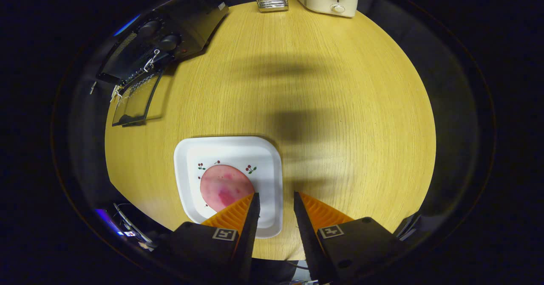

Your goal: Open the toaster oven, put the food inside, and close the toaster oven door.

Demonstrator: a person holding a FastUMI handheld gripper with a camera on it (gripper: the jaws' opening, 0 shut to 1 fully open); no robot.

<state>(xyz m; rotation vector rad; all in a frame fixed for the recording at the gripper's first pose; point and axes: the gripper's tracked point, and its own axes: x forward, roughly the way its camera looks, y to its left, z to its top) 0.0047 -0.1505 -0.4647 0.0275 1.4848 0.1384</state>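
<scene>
While the tool (274, 198) hangs released over the desk (340, 106), a pink meat slice (225, 187) sits on the white plate (267, 157); toaster oven (161, 47) door (136, 98) open beyond.

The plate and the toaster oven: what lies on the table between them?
Nothing: in the gripper view, bare table separates the plate from the toaster oven.

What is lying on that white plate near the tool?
A round pink slice of food lies on the white plate, beside small cherry prints. The open tool hangs above it; one finger covers the slice's near edge.
</scene>
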